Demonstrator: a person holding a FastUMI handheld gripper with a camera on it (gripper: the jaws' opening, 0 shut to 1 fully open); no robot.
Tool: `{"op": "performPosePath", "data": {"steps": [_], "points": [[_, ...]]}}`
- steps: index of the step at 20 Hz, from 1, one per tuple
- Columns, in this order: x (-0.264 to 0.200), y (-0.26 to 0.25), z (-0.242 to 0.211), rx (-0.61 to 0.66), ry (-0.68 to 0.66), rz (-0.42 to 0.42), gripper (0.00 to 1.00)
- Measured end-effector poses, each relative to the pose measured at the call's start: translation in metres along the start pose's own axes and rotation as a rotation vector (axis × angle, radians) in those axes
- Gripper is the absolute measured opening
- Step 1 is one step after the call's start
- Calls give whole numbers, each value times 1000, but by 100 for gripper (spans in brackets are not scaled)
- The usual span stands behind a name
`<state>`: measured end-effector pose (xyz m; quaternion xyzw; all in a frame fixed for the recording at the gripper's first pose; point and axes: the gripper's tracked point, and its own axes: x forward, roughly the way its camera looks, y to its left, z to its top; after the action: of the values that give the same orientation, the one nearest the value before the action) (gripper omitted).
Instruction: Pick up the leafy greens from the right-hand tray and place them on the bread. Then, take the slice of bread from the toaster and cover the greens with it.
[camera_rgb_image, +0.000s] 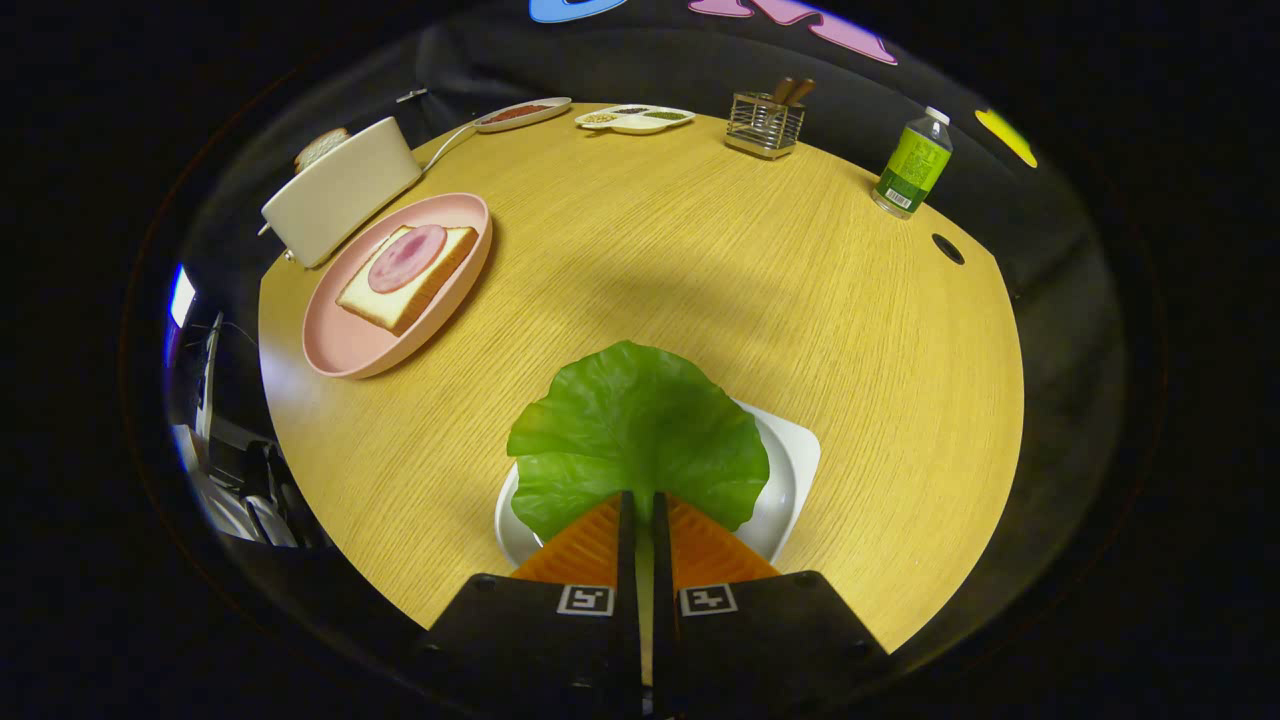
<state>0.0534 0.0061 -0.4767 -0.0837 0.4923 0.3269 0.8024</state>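
A green lettuce leaf (635, 440) hangs over the white square tray (795, 470), its near edge pinched between my fingers. My gripper (640, 497) is shut on the leaf. Beyond and to the left, a pink plate (345, 345) holds a slice of bread (405, 290) topped with a round slice of ham (407, 257). Behind the plate stands a cream toaster (340, 190) with a bread slice (320, 147) sticking out of its slot.
At the far edge of the round wooden table (700, 260) are a long dish (520, 113), a divided dish with seeds (635, 118), a wire holder with utensils (765, 122) and a green-labelled bottle (912, 165). A dark hole (947, 248) lies near the bottle.
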Motion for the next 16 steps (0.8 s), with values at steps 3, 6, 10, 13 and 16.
{"op": "performPosePath", "data": {"steps": [3, 6, 10, 13, 16], "points": [[-18, 0, 12, 47, -64, -26, 9], [-45, 11, 26, 56, -116, -24, 9], [-81, 39, 60, 38, -207, -9, 9], [-101, 72, 91, 11, -267, 13, 9], [-107, 105, 117, -20, -301, 38, 9]]}}
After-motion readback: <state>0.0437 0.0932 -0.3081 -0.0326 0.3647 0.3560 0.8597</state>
